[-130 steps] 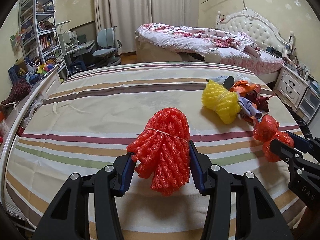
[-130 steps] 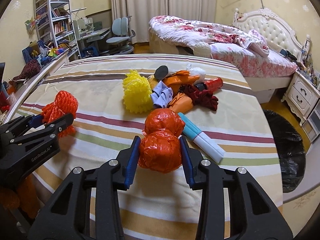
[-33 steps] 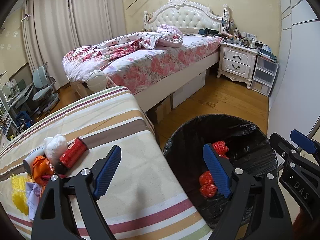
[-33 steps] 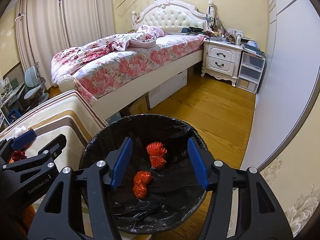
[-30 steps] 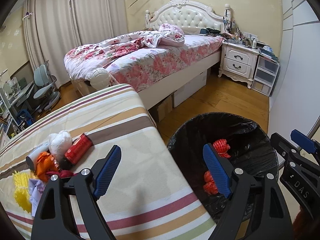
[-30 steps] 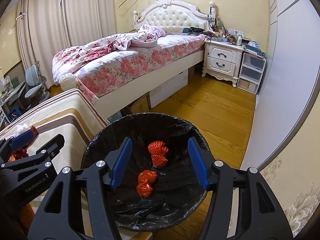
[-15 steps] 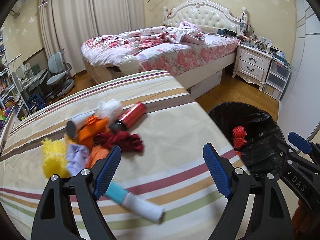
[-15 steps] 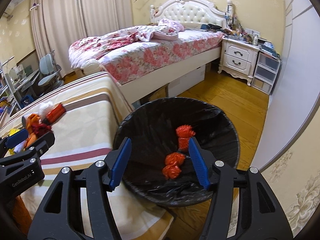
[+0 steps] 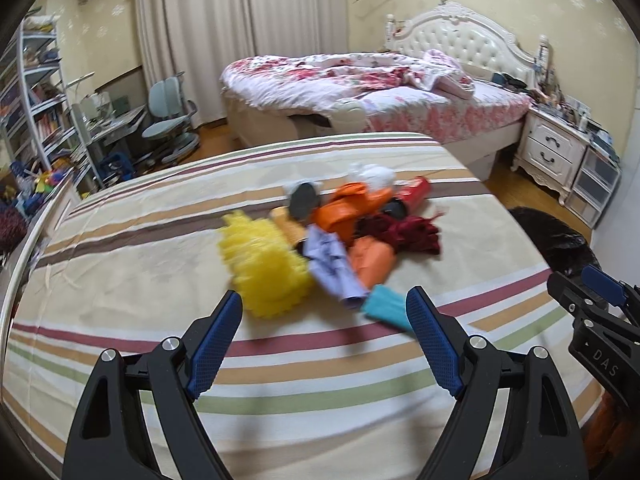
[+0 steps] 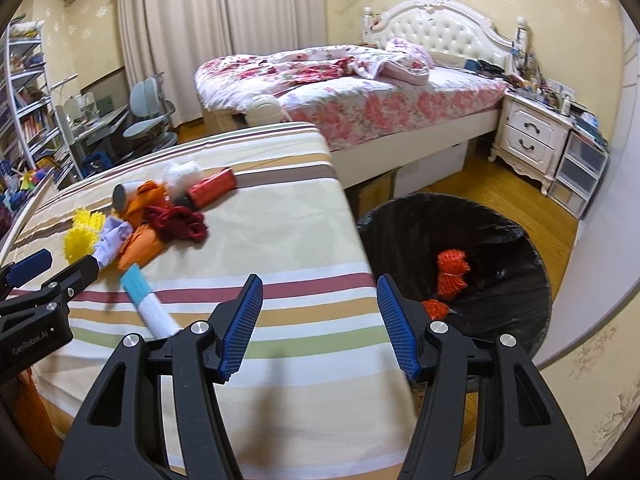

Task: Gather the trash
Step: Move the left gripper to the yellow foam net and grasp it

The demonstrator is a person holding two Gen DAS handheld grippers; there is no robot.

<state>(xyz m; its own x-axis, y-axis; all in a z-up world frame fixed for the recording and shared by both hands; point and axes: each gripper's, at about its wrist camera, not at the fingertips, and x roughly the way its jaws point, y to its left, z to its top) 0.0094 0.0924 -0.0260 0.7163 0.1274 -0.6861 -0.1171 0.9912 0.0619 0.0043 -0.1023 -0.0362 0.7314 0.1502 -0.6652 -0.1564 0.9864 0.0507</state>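
Note:
A heap of trash lies on the striped bedspread: a yellow foam net, lilac paper, orange bags, a dark red rag, a red can and a teal-and-white tube. My left gripper hangs open and empty just short of the heap. My right gripper is open and empty above the bed's right edge. The black-lined bin on the floor holds a red foam net and a red bag.
A second bed with a floral cover stands beyond, with a white nightstand to its right. A desk, chair and bookshelf fill the far left. Wooden floor runs between the beds.
Both grippers have swung left, away from the bin and back over the striped bed. The trash heap now fills the left wrist view. Both stay open and empty.

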